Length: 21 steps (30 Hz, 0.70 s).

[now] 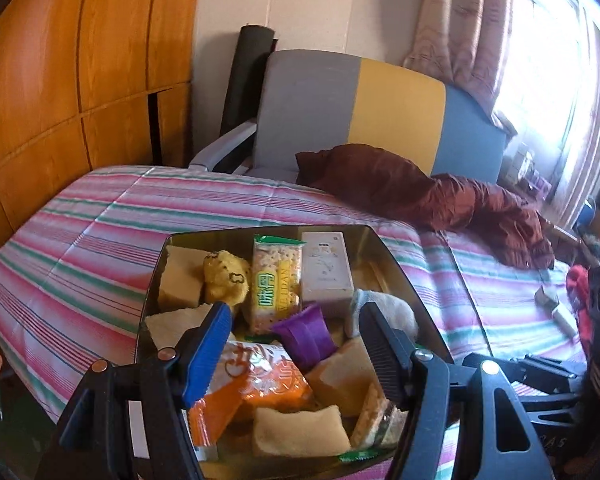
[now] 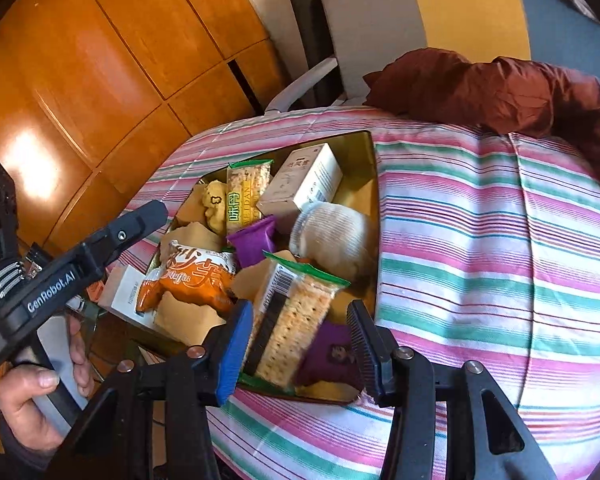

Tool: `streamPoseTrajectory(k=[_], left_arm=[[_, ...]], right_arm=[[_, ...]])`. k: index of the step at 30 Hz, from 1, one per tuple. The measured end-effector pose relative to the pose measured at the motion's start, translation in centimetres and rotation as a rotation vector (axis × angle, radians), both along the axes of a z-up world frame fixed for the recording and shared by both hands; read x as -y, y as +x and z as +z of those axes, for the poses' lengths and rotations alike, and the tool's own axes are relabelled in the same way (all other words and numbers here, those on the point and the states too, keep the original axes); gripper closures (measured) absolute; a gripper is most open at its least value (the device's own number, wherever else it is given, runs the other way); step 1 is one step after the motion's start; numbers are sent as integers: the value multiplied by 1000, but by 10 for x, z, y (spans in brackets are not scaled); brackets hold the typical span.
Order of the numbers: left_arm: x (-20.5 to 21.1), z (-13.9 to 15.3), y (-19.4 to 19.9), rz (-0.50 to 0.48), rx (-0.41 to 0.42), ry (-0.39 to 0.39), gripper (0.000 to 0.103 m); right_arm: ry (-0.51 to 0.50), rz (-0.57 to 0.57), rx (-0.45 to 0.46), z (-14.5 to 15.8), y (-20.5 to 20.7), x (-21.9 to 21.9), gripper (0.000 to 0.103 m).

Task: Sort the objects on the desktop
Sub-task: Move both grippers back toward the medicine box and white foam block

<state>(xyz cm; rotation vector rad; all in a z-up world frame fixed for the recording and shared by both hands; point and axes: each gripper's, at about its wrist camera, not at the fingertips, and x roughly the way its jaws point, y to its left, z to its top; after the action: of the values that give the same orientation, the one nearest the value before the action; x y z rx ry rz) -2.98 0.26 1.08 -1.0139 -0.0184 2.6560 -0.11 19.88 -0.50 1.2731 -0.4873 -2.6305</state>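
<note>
A gold metal tin [image 1: 396, 268] [image 2: 370, 184] sits on a striped quilt, full of snacks: an orange packet [image 1: 256, 376] [image 2: 192, 276], cracker packs [image 1: 274, 284] [image 2: 292, 320], a purple packet [image 1: 306, 332] [image 2: 252, 238], a white box [image 1: 326, 268] [image 2: 304, 180], a yellow plush [image 1: 224, 276] and a rolled white sock [image 2: 332, 240]. My left gripper [image 1: 294, 352] is open, empty, above the tin's near side. My right gripper [image 2: 300, 344] is open, its jaws either side of a cracker pack, not touching. The left gripper also shows in the right wrist view [image 2: 140, 220].
The striped quilt [image 1: 100, 240] [image 2: 500, 260] covers the surface. A dark red cloth [image 1: 440, 196] [image 2: 500, 88] lies at the back, before a grey, yellow and blue chair [image 1: 360, 112]. Wooden cabinets [image 1: 80, 60] stand at left. Small items [image 1: 556, 308] lie at right.
</note>
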Motion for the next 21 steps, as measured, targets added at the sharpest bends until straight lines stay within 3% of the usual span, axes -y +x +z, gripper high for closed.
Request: streamPoseTrajectory(k=[11, 21], left_arm=[[-22, 1, 17, -53, -16, -64, 35], [-56, 6, 22, -145, -28, -94, 35]], right_arm=[[56, -46, -11, 2, 20, -14, 48], [65, -138, 3, 1, 38, -56, 39]])
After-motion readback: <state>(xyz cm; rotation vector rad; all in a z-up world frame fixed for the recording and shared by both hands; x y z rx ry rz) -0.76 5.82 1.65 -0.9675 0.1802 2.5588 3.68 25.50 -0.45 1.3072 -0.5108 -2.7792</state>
